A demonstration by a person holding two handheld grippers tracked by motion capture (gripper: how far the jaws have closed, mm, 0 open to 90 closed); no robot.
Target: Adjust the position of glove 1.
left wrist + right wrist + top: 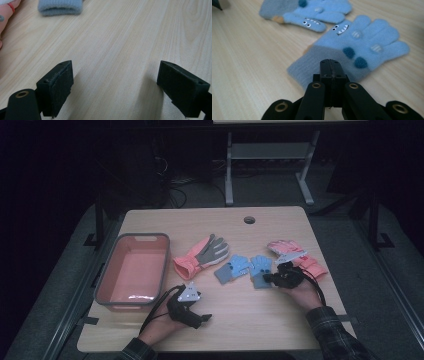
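A wooden table (235, 315) holds a pink bin (132, 270) at nine o'clock and a pink-and-grey glove (201, 255) at centre. Two blue gloves (245, 268) lie toward three o'clock beside a pink glove (295, 255). The left gripper (192, 312) rests at seven o'clock; the right gripper (267, 278) touches the nearer blue glove.

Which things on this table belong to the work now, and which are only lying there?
In the work:
- right gripper, shut, at the cuff of the near blue glove
- far blue glove, its pair

Lying about:
- left gripper, open over bare table
- bin
- pink-grey glove
- pink glove
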